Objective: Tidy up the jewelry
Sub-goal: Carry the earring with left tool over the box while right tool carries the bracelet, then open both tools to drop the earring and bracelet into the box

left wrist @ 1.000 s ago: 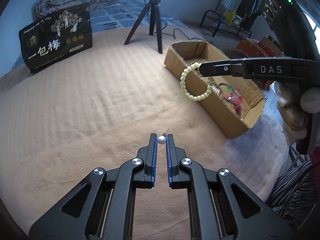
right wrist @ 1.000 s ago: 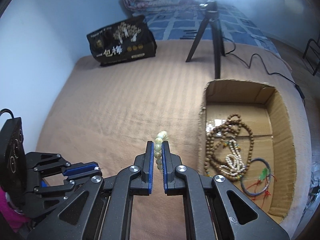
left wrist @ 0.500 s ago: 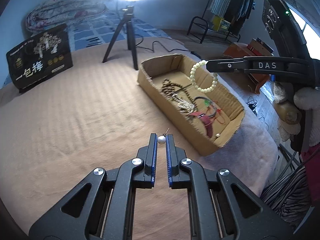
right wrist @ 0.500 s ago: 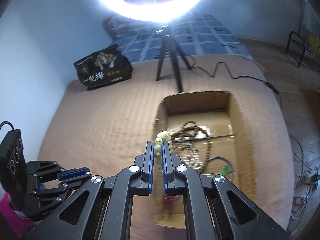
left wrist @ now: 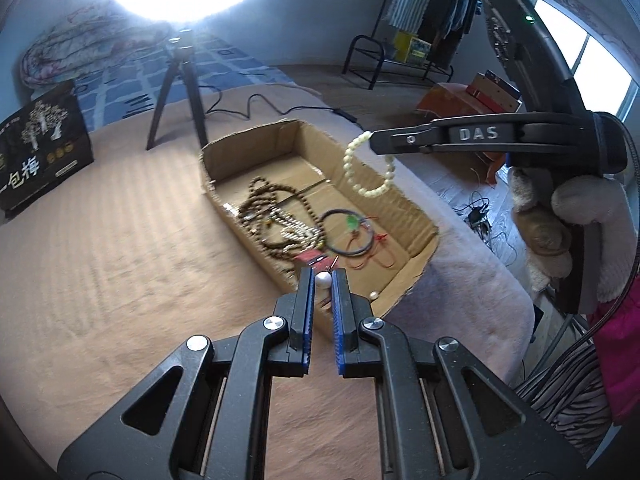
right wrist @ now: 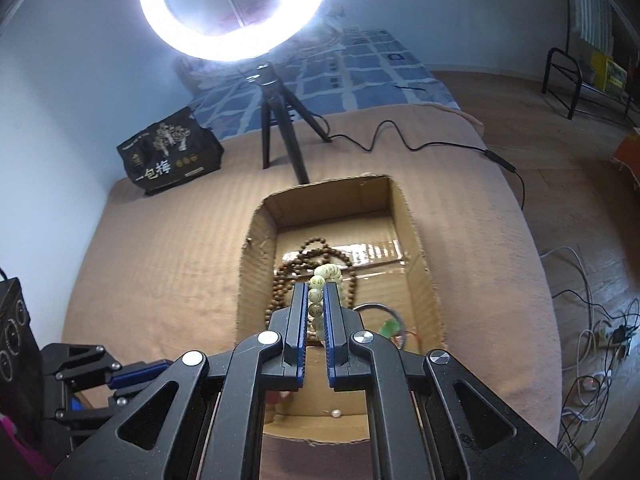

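My left gripper (left wrist: 323,280) is shut on a white pearl earring (left wrist: 323,280) and hangs over the near left edge of an open cardboard box (left wrist: 256,216). In the right wrist view my right gripper (right wrist: 316,292) is shut on a pale green bead bracelet (right wrist: 326,272) above the same cardboard box (right wrist: 256,280). The bracelet (left wrist: 352,164) dangles as a loop from the right gripper (left wrist: 374,140) in the left wrist view. Inside the box lie brown bead necklaces (left wrist: 264,200), a white bead strand (left wrist: 296,234), a dark bangle (left wrist: 348,232) with a green charm and a loose pearl (right wrist: 335,413).
The box rests on a tan blanket (left wrist: 120,248) covering a bed. A black tripod (left wrist: 180,92) with a ring light (right wrist: 236,8) stands behind the box, and a black printed bag (left wrist: 40,156) sits far left. The bed edge falls off to the right, with cables (right wrist: 592,340) on the floor.
Both grippers have travelled toward the box, each keeping its hold. The box has come from the right side to under both of them, and the ring light has risen into view.
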`<state>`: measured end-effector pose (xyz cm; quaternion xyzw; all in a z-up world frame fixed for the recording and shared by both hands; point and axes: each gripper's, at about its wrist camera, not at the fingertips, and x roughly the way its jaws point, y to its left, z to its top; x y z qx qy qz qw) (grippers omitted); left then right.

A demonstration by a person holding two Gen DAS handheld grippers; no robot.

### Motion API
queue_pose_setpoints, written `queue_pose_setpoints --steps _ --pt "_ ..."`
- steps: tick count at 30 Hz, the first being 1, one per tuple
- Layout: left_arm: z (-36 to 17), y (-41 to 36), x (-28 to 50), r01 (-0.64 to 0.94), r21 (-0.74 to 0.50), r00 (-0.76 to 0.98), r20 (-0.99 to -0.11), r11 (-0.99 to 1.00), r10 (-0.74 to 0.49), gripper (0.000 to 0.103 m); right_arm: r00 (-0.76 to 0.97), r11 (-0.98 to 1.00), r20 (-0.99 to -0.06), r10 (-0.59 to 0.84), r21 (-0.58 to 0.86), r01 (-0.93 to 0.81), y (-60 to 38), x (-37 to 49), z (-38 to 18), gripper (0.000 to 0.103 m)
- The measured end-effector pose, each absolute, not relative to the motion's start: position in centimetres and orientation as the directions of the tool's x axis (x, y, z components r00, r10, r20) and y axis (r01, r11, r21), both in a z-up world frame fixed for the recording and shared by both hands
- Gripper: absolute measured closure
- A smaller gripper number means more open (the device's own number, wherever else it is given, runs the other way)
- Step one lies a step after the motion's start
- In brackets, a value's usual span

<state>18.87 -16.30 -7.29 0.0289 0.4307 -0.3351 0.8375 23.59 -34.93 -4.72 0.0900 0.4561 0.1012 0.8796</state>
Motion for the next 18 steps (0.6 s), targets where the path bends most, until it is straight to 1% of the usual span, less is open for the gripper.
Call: queue_pose_setpoints --steps 4,10,18 --pt "-7.4 -17.8 18.7 0.597 -0.254 0.391 -0.736 0.761 -0.552 0.096 0.559 0.964 -0.789 0.255 0.253 -0.082 -35.7 23.8 -5.1 0.097" --pt "-8.0 -20.2 18.6 0.621 -0.242 0.378 -0.741 0.745 -0.556 0.096 0.549 0.966 -0.798 0.247 0.249 -0.074 -36.1 24.3 -5.6 0.097" --pt "-9.0 -21.3 19.4 0.613 -0.26 0.361 -0.748 0.746 -0.558 0.096 0.538 0.968 -0.809 0.236 0.245 -0.057 -36.4 24.8 -6.2 0.097"
